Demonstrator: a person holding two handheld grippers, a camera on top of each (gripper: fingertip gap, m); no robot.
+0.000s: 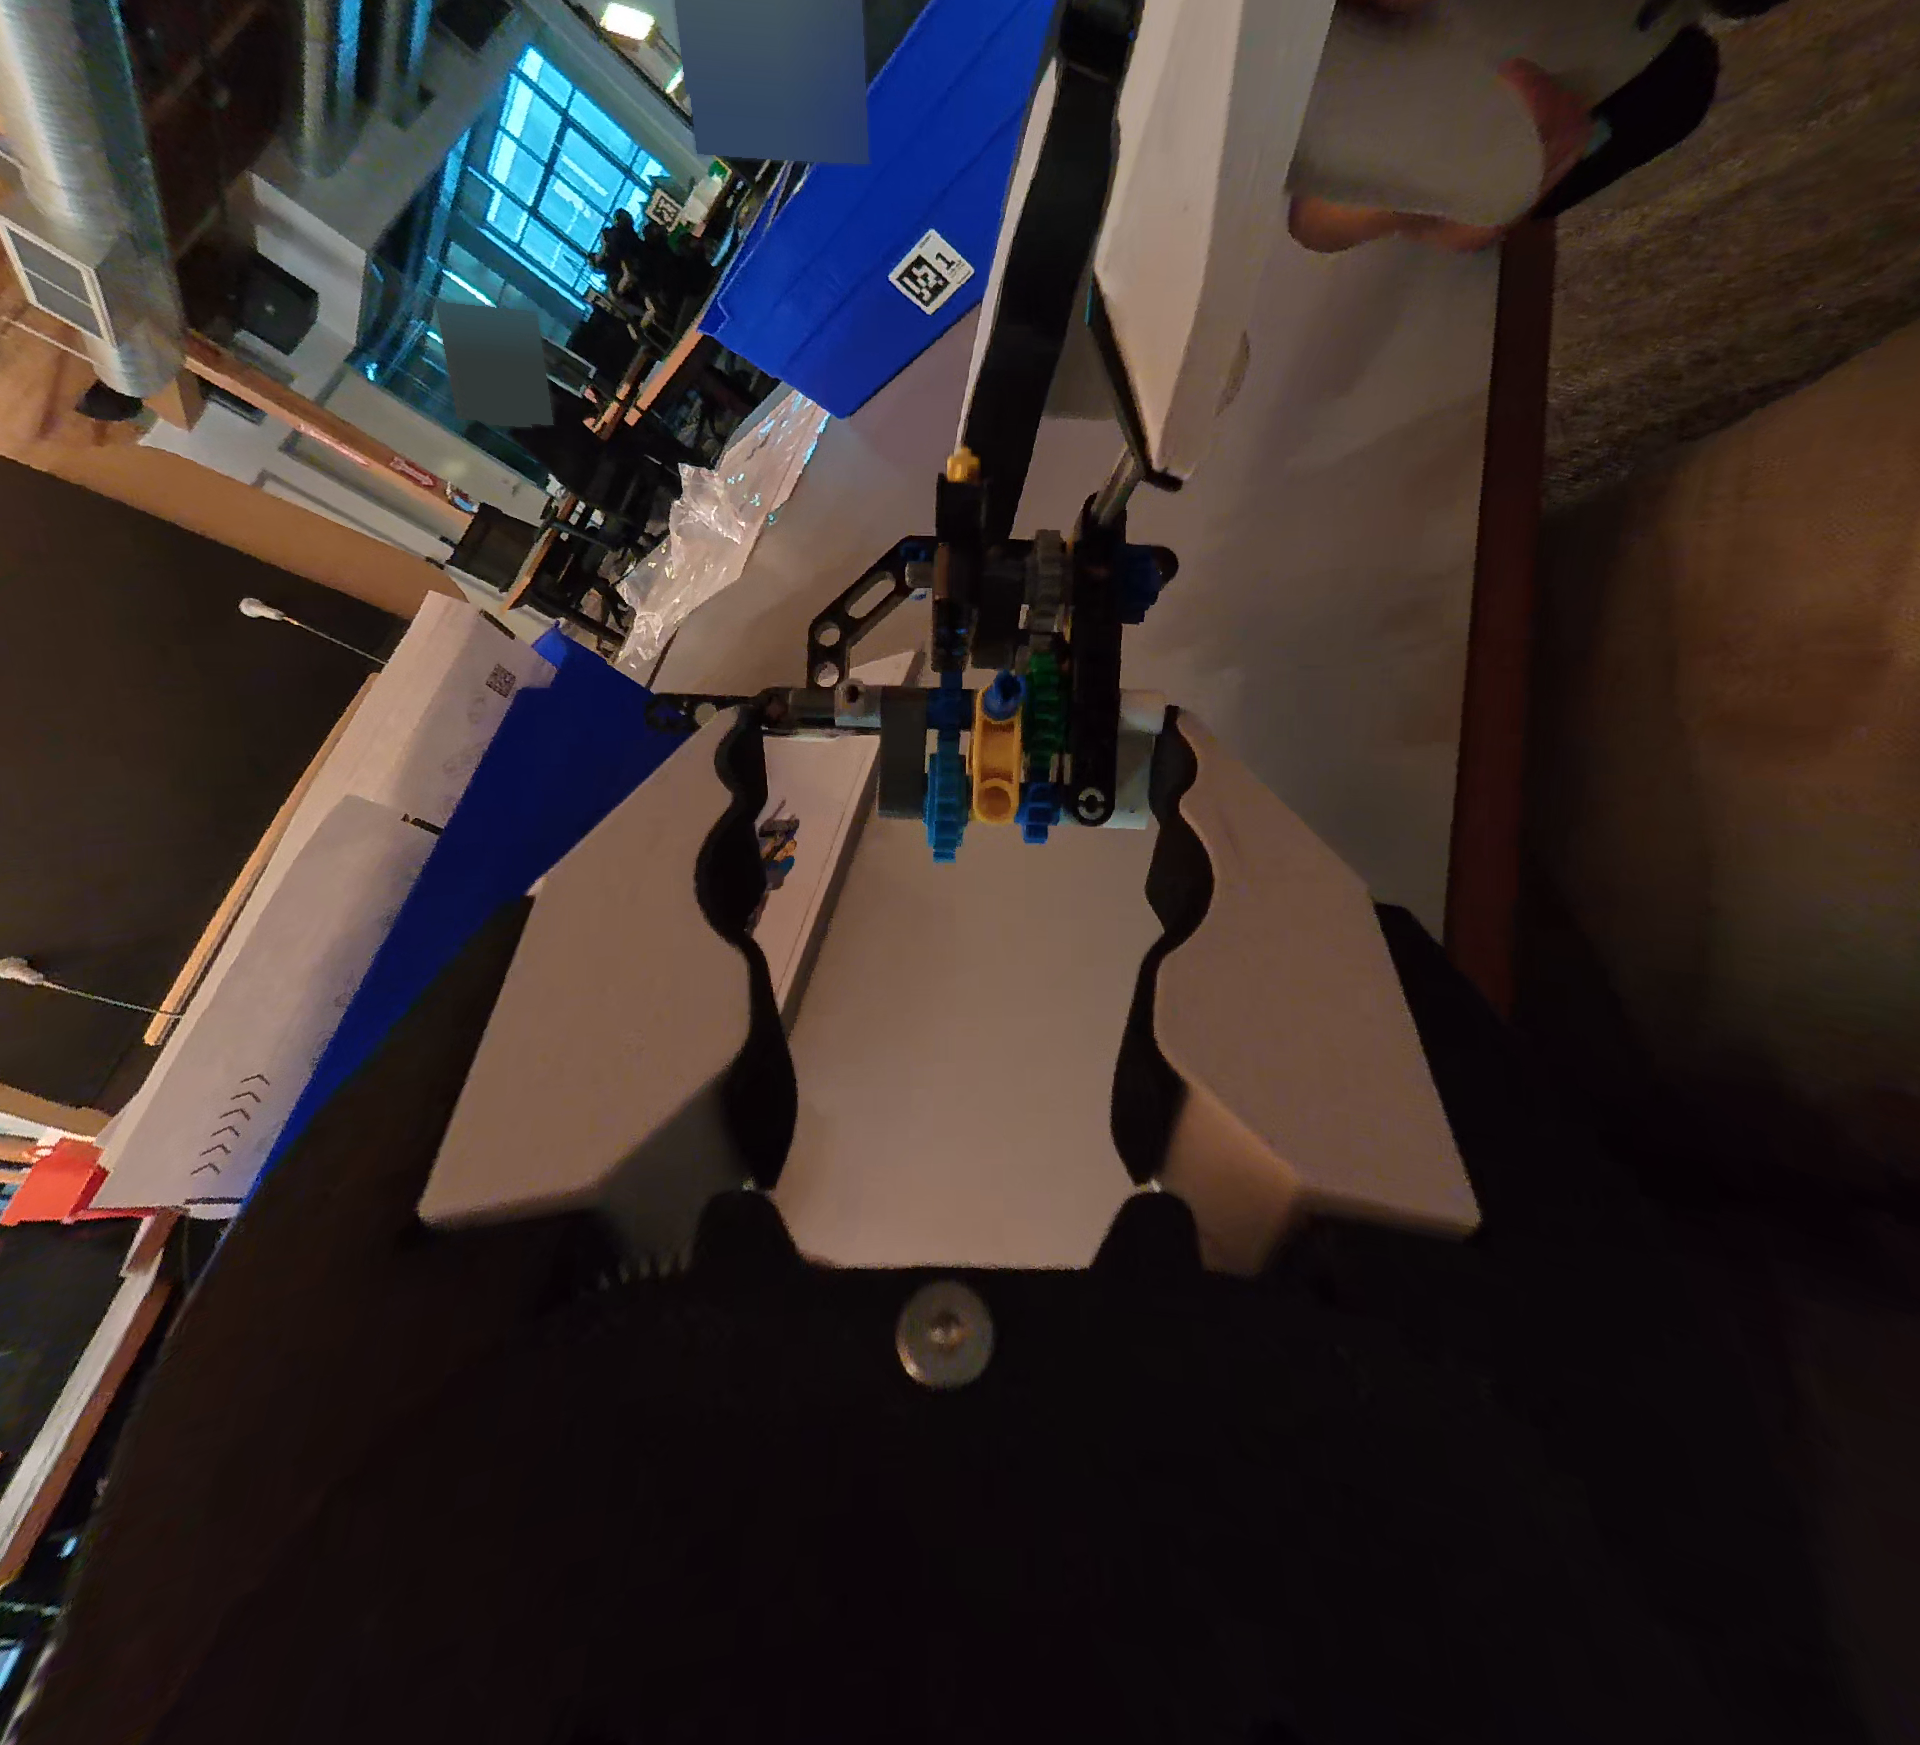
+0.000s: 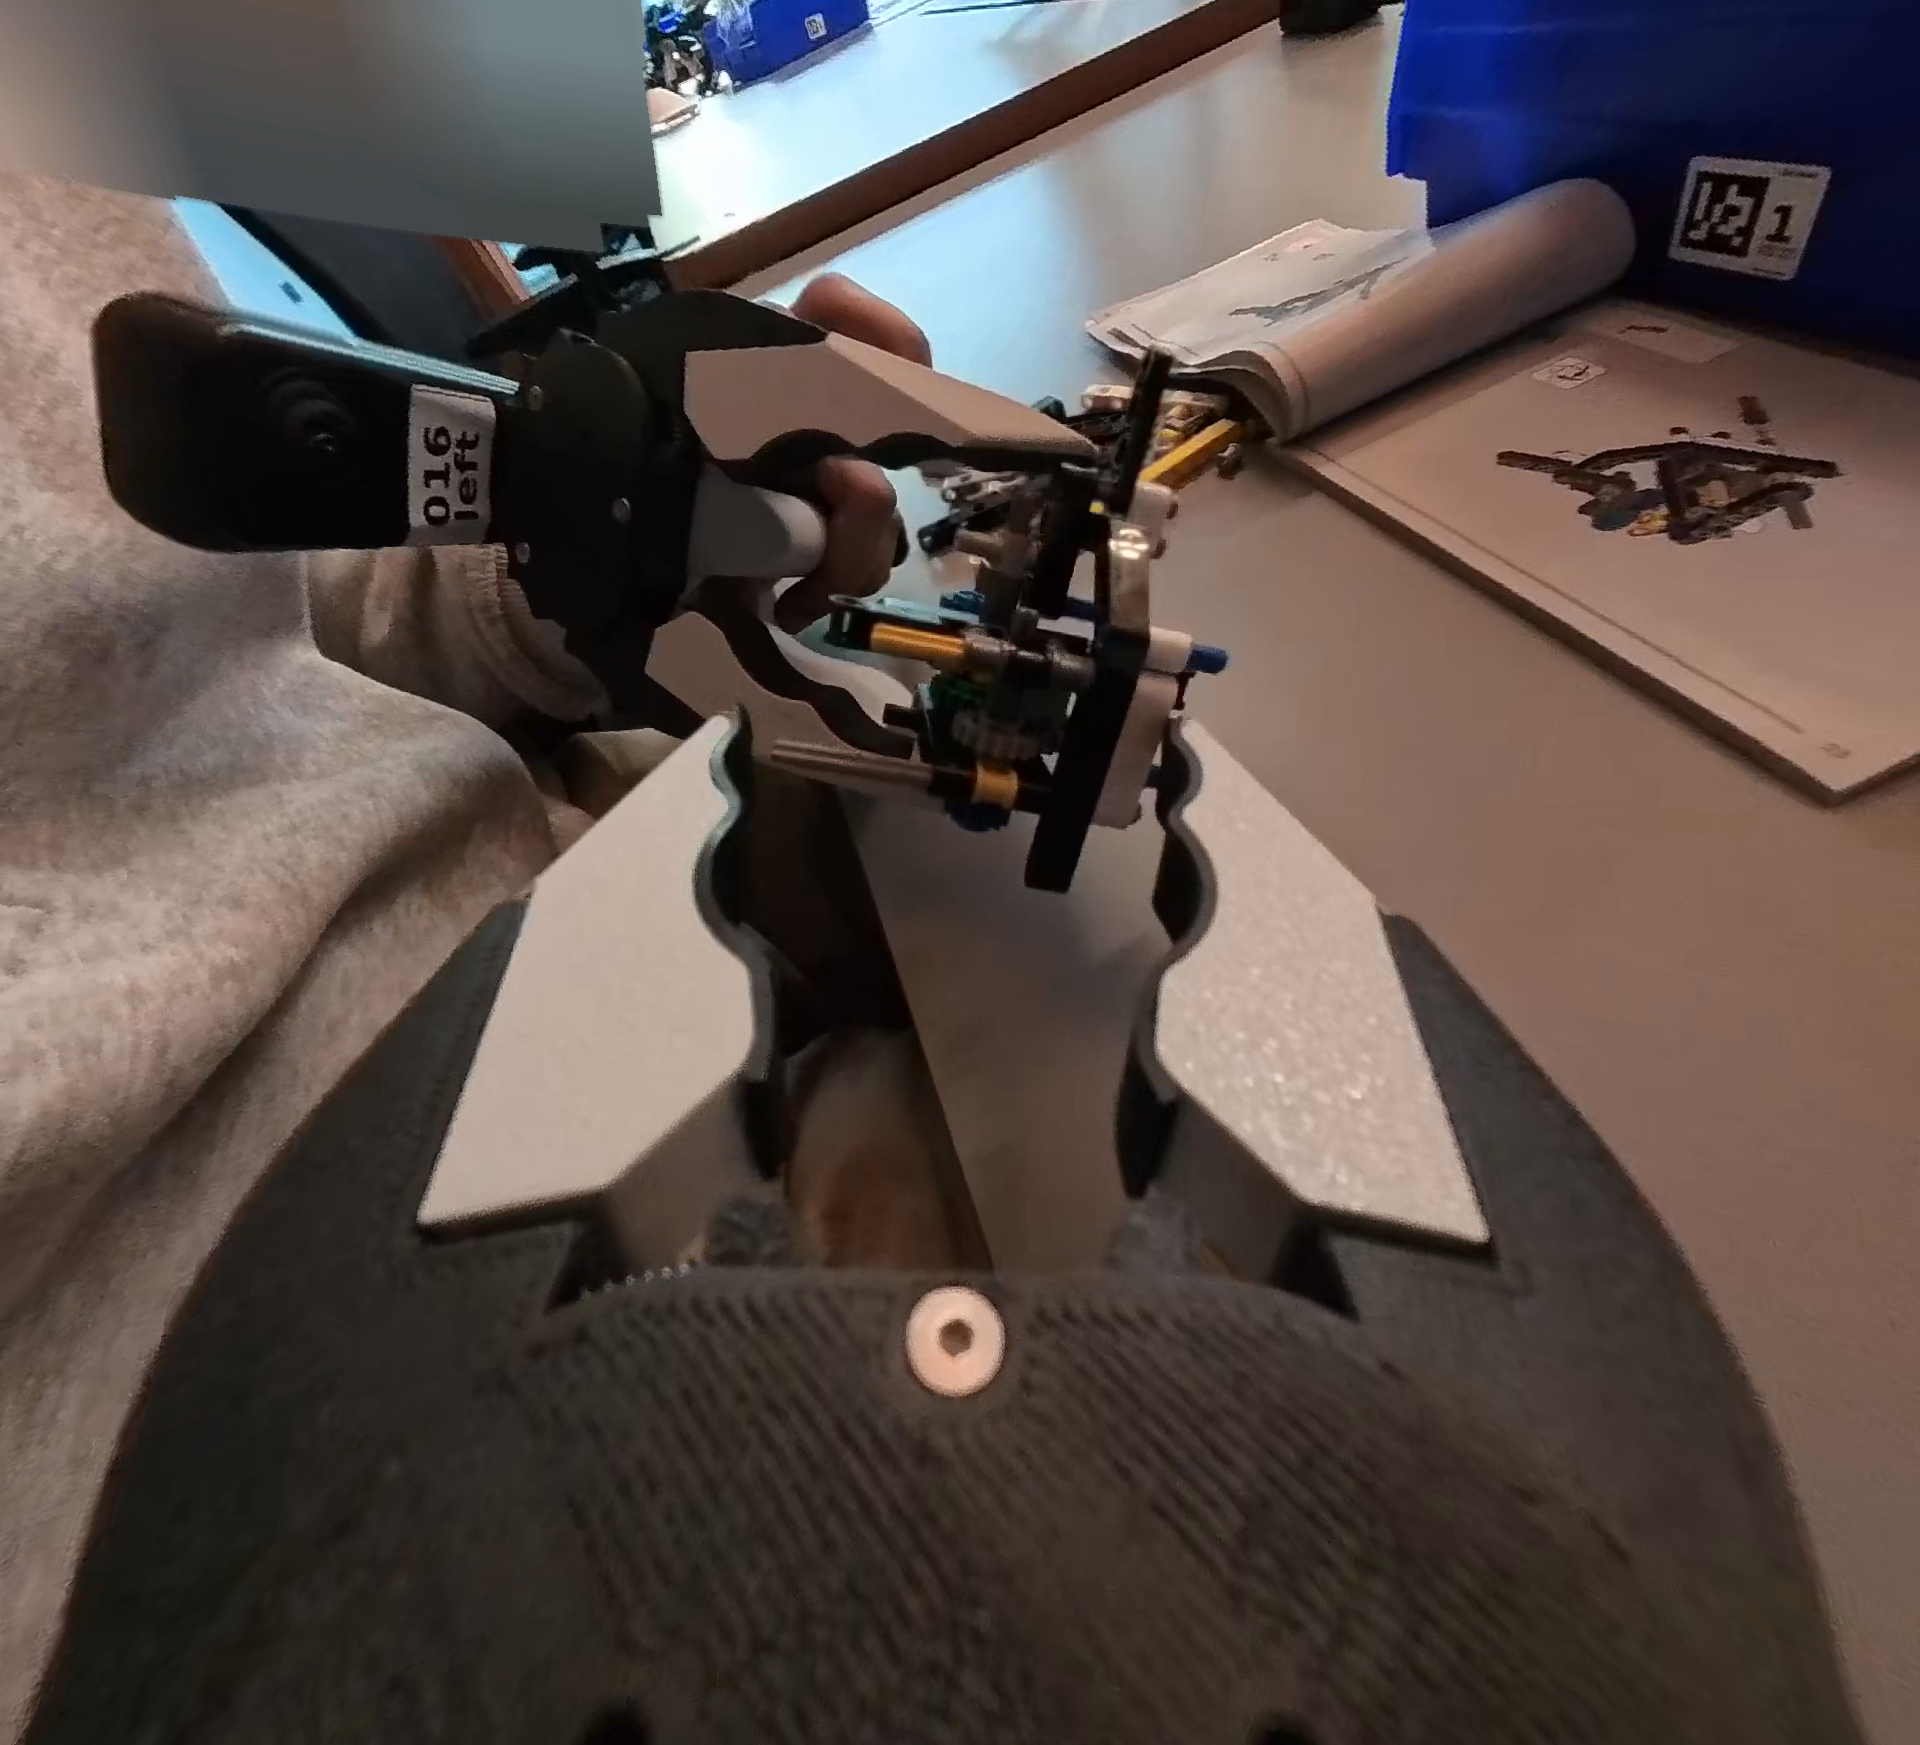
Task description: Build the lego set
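A small lego assembly of black beams, grey axles, blue and green gears and a yellow connector is held in the air over the table. My left gripper is shut on it, its fingertips pressing the two ends. My right gripper comes in from above and closes on the assembly's far part. In the right wrist view the assembly spans my right gripper, with a grey axle toward one fingertip and a white panel against the other. The left gripper enters from the left.
A blue bin stands at the back right, also in the left wrist view. An open instruction booklet, a rolled booklet and loose pieces lie on the grey table. A plastic bag lies farther off. A grey sleeve is at the left. Only a small space, under 4 cm, lies between the two pairs of fingers.
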